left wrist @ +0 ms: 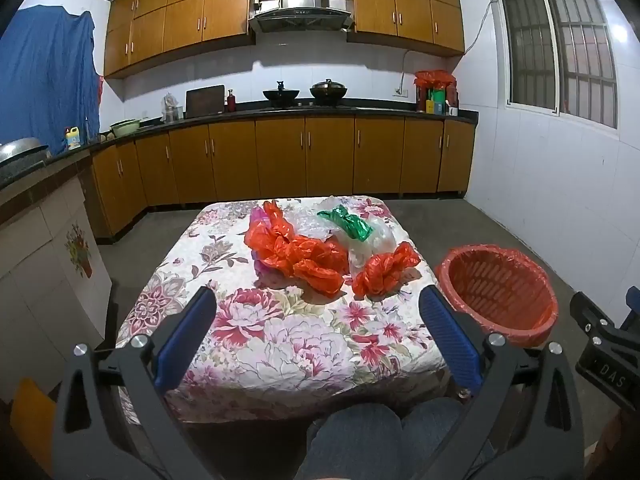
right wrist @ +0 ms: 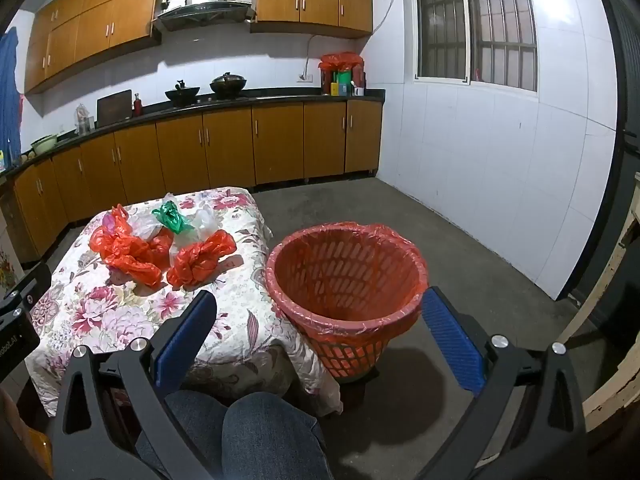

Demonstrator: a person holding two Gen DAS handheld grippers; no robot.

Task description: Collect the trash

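Kitchen cabinets fill the upper frame; floral table centre, near edge hidden by knees; red bin right, base obscured; crumpled bags mid-table; left gripper and right gripper spread wide, empty.

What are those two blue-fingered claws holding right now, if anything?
Nothing. The left gripper and the right gripper both stand wide open with nothing between their fingers; the crumpled plastic bags lie untouched on the table.
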